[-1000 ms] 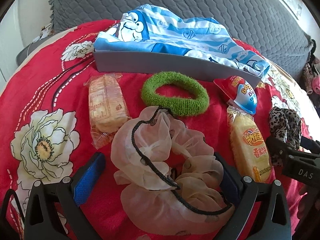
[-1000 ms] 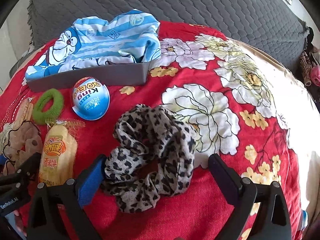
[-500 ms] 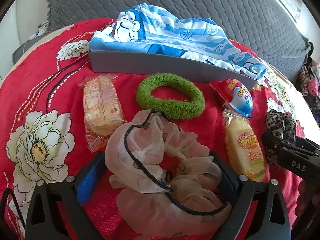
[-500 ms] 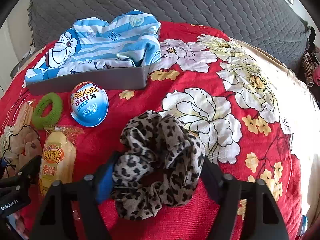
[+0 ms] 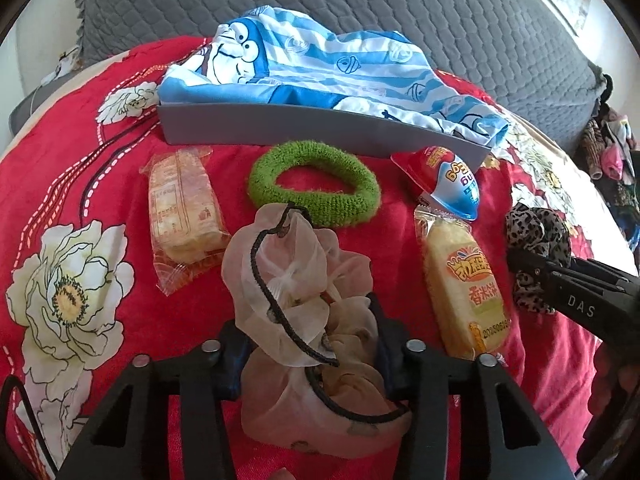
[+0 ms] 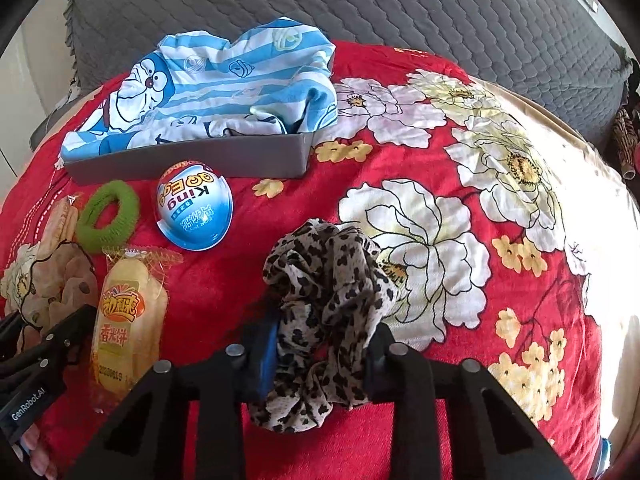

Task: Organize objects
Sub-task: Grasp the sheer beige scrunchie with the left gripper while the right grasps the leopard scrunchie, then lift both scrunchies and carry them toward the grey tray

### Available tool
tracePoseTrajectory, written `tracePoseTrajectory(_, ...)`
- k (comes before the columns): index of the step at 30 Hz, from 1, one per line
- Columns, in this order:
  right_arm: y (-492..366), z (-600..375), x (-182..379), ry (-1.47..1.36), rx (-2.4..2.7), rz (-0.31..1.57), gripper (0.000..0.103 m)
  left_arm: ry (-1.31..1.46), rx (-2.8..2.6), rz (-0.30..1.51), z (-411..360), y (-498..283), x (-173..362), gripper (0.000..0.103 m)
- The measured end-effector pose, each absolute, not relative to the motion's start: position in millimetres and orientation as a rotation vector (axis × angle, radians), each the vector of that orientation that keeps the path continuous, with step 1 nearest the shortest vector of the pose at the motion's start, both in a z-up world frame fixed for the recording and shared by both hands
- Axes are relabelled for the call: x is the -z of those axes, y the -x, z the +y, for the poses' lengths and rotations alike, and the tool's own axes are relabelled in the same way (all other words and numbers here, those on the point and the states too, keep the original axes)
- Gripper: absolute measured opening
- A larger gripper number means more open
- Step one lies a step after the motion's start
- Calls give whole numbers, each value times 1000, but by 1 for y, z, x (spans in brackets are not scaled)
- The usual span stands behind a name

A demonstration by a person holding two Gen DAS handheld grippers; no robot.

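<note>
The beige organza scrunchie (image 5: 304, 320) is sitting pinched between the closed-in fingers of the left gripper (image 5: 310, 346), just below the green scrunchie (image 5: 314, 188) on the red floral bedspread (image 6: 440, 184). The right gripper (image 6: 320, 354) is squeezing the leopard scrunchie (image 6: 328, 304) (its folds bunching upward), near the grey tray (image 6: 224, 156).

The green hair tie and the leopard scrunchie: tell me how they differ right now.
The green hair tie is a plain, fuzzy ring of one colour; the leopard scrunchie is ruffled spotted fabric. The green hair tie lies flat and open on the red blanket, untouched, while the leopard scrunchie is bunched and pinched in the right gripper. Both are soft hair bands outside the grey tray.
</note>
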State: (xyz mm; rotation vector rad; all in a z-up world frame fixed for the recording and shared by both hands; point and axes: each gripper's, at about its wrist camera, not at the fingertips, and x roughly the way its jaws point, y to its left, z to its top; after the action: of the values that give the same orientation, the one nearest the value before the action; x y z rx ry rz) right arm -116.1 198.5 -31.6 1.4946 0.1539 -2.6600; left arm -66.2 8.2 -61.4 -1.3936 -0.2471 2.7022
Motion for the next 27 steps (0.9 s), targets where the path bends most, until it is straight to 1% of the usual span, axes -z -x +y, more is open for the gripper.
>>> tracePoseTrajectory(2, 116, 199, 31, -1495, 2657, 150, 28, 1395, -2700, -251, 8, 66, 61, 42)
tracePoseTrajectory(4, 116, 199, 31, -1497, 2653, 147, 27, 1390, -2696, -248, 8, 66, 61, 34)
tracePoseTrajectory(10, 115, 198, 30, -1501, 2640, 145, 23, 1388, -2682, -251, 10, 65, 58, 23)
tracePoseTrajectory(16, 115, 198, 27, -1501, 2614, 118, 19, 1382, -2687, -247, 12, 64, 54, 20)
tracePoseTrajectory(27, 110, 193, 25, -1486, 2579, 119, 18, 1383, -2686, -245, 11, 61, 49, 20)
